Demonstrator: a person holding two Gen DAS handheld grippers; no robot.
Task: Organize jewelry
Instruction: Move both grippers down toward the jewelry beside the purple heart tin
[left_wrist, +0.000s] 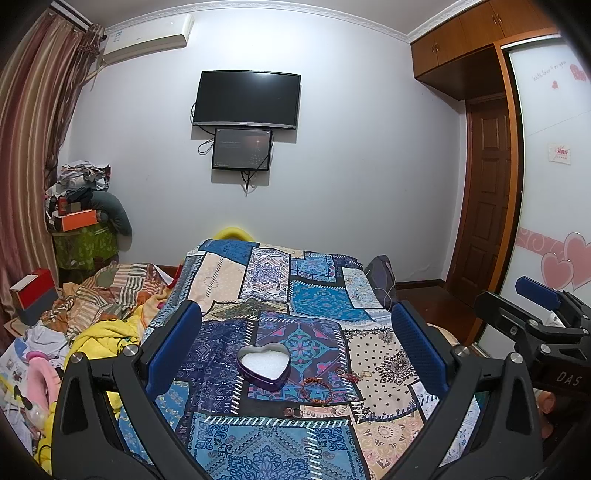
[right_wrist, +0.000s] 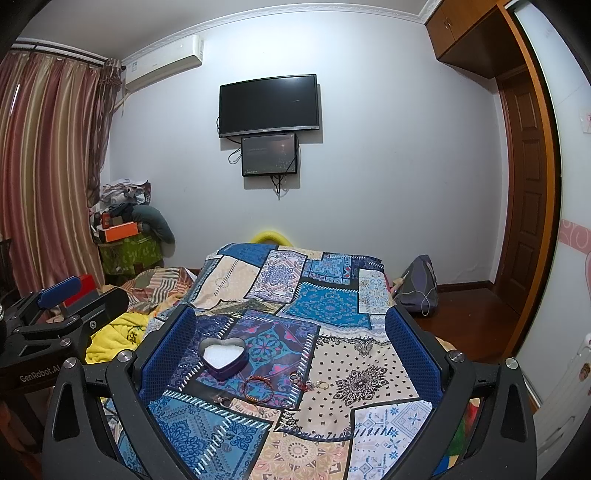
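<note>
Left gripper (left_wrist: 295, 339) and right gripper (right_wrist: 290, 343), ribbed blue pads spread wide, both above patchwork cloth (right_wrist: 332, 369), heart-shaped metal tin (right_wrist: 223, 356) with white foam lining, beaded red bracelet (right_wrist: 259, 387) just beside it, small rings (right_wrist: 294, 377) nearby.

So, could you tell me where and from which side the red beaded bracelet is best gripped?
The red beaded bracelet lies flat as an open loop on the patchwork cloth, just nearer than the heart-shaped tin. I would come from above with the open right gripper, one finger inside the loop and one outside, pinching its near arc, away from the tin and the small rings.
</note>
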